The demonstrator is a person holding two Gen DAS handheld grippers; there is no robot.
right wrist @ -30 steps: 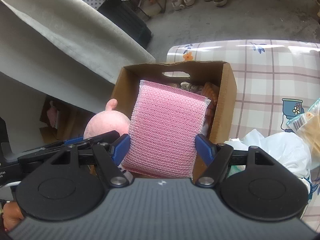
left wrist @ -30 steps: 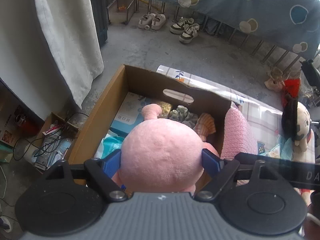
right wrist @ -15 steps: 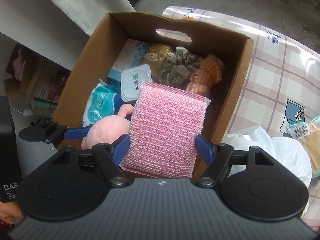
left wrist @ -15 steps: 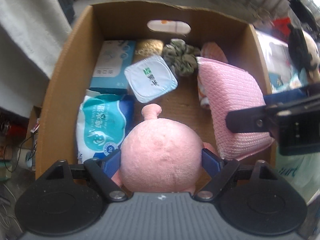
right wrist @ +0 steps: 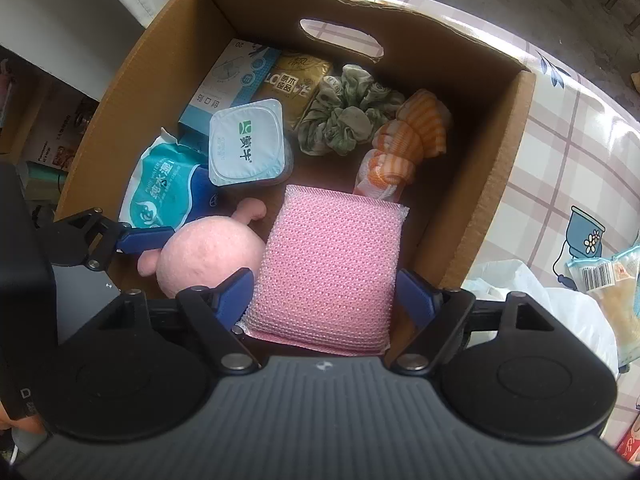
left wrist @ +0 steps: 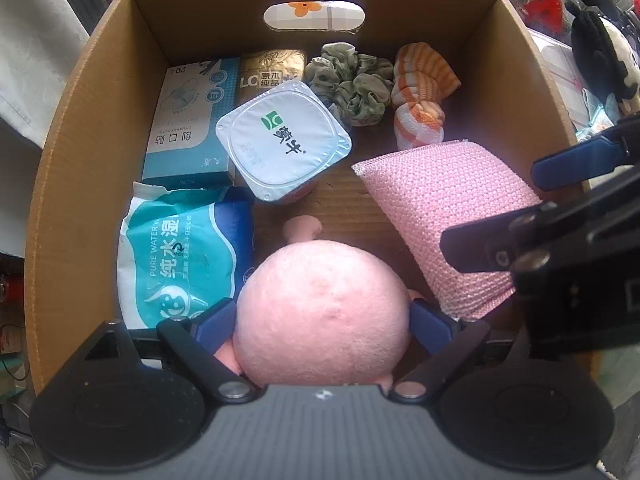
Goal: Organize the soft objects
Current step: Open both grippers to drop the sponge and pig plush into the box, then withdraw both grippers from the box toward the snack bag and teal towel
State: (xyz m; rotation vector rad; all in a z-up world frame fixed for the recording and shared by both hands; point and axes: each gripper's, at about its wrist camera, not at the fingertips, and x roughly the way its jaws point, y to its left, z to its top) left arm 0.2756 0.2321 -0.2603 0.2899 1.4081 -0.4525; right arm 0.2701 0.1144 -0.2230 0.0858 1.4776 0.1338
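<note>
My left tongs (left wrist: 322,322) just widening around the fuzzy round pink plush (left wrist: 320,308), its lower body hidden, right tongs (right wrist: 324,298) likewise loosening about the knobbly pink sponge (right wrist: 332,264), contact seemingly gone, both inside the cardboard box (left wrist: 80,152).

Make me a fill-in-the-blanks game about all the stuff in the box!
1. In the cardboard box, the round plush toy is ____ in colour.
2. The scrunchie lies between the gold packet and the ____-and-white striped cloth.
3. The far wall of the box has ____ handle hole cut in it.

Missing words: pink; orange; one.
</note>
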